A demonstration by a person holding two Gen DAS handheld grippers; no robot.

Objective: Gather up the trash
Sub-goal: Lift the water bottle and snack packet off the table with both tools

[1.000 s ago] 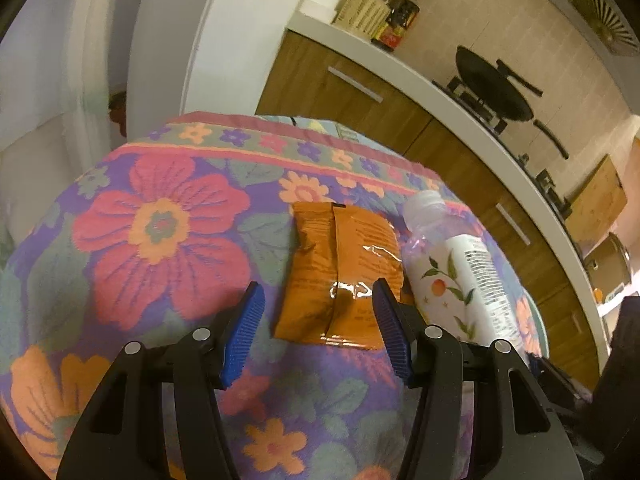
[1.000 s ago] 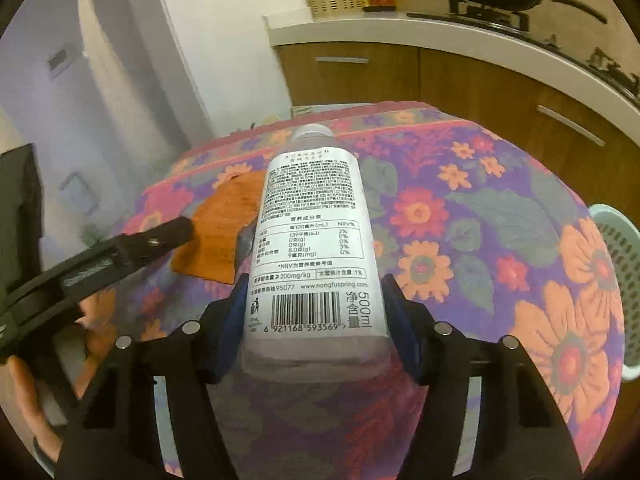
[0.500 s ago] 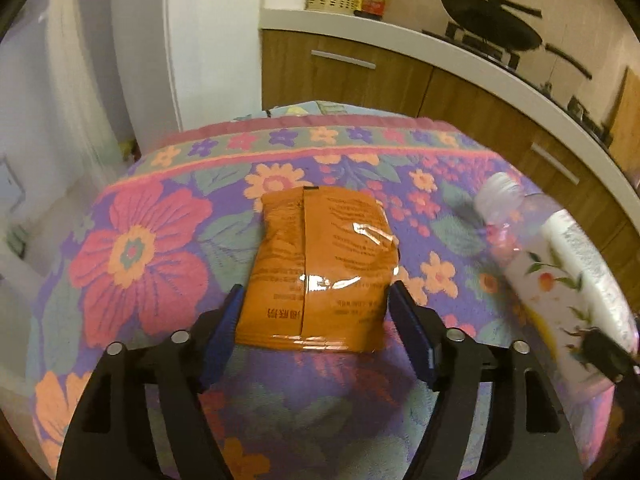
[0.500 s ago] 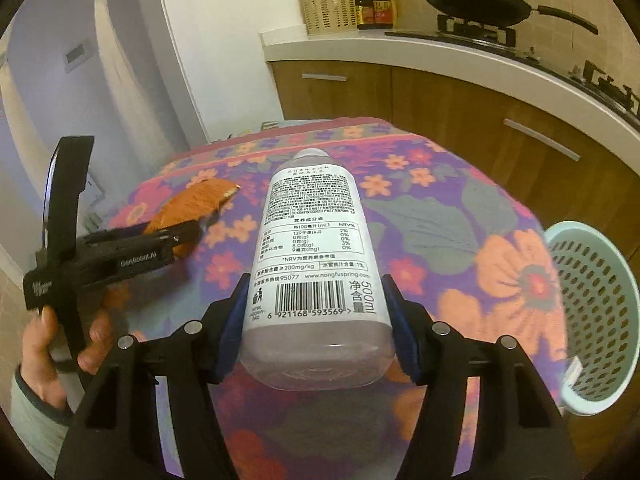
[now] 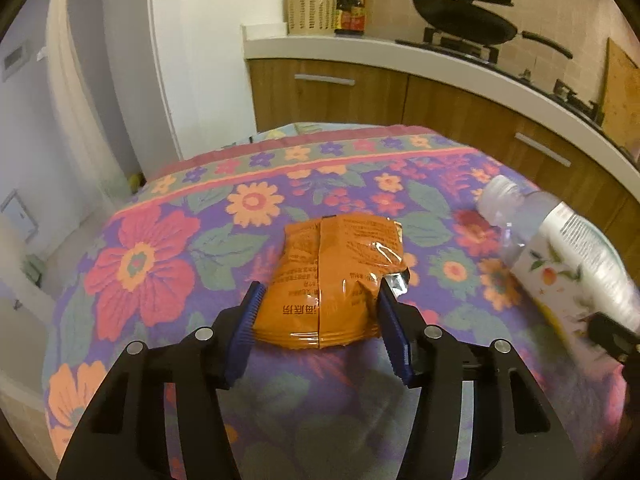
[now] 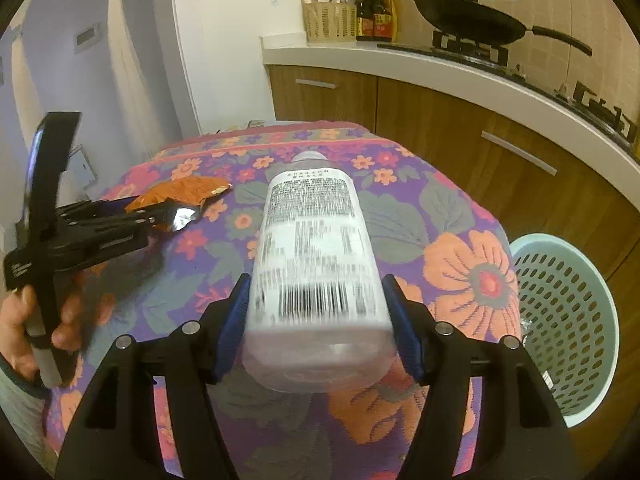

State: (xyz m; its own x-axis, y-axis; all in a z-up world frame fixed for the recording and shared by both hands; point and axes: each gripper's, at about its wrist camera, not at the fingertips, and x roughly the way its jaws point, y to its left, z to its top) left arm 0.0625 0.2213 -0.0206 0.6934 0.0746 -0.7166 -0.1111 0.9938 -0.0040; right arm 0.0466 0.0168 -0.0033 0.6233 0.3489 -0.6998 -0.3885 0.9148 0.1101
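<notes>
My left gripper (image 5: 318, 312) is shut on an orange snack packet (image 5: 340, 276), crumpled between the blue pads and lifted a little off the flowered tablecloth (image 5: 160, 248). The packet also shows in the right wrist view (image 6: 180, 196), held by the left gripper (image 6: 160, 216). My right gripper (image 6: 320, 312) is shut on a clear plastic bottle (image 6: 316, 256) with a white label, held above the table, cap pointing away. The bottle also shows at the right of the left wrist view (image 5: 560, 256).
A pale green perforated basket (image 6: 568, 320) stands on the floor right of the table. Behind the table runs a wooden kitchen counter (image 6: 440, 112) with a black wok (image 6: 472, 16), sauce bottles and a wicker basket. A white wall is at the left.
The left gripper has closed on the orange packet and lifted it. The right gripper has carried the bottle up and to the right, nearer the basket.
</notes>
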